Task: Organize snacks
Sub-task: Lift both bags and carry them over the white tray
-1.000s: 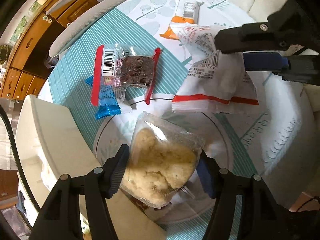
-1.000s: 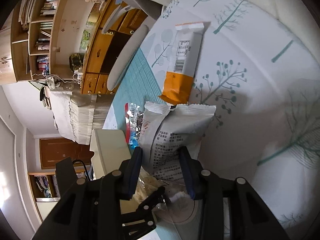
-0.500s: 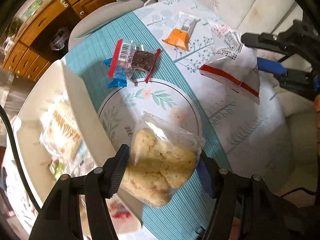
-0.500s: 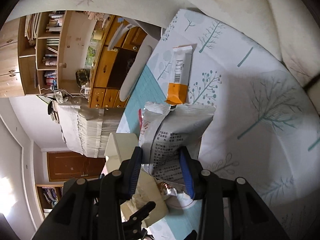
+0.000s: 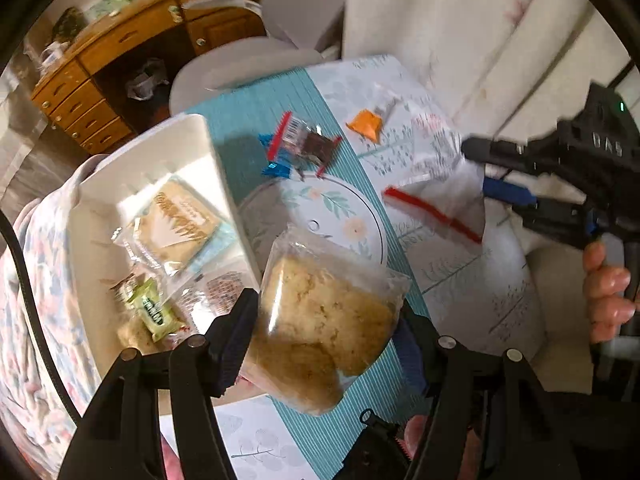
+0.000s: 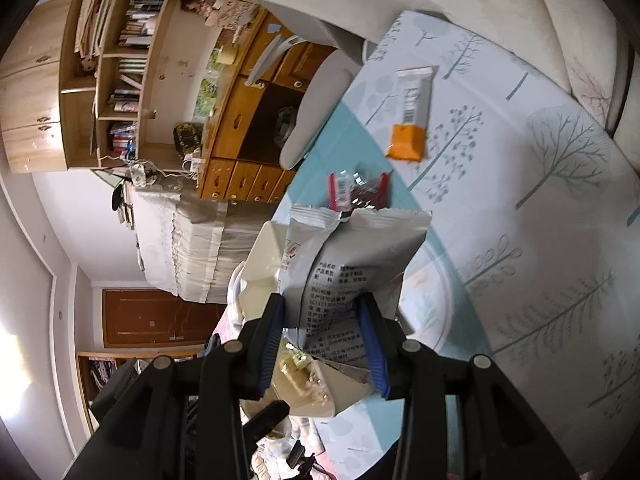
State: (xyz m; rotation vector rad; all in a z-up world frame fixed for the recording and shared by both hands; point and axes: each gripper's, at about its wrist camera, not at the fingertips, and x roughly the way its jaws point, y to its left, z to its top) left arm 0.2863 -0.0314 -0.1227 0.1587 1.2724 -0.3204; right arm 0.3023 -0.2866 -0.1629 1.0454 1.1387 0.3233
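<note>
My left gripper [image 5: 324, 328] is shut on a clear bag of yellow crumbly cake [image 5: 324, 320], held high above the table beside the white bin [image 5: 192, 140]. My right gripper [image 6: 320, 332] is shut on a white snack packet with printed text [image 6: 352, 248]; in the left wrist view that packet [image 5: 444, 188], with a red stripe, hangs from the right gripper [image 5: 480, 168] at the right. On the table lie a red-edged clear packet with a dark brownie [image 5: 308, 146], a blue wrapper [image 5: 274, 168] and an orange-and-white bar [image 5: 366, 124].
The white bin holds several wrapped snacks [image 5: 176, 220]. A round floral plate [image 5: 332, 208] lies on the teal-striped cloth. A person's hand [image 5: 608, 292] grips the right tool's handle. A grey chair [image 5: 240, 64] and a wooden desk [image 5: 120, 56] stand behind the table.
Both grippers have risen from the table with their packets. The left view swung over, so the white bin and its contents now show at the left.
</note>
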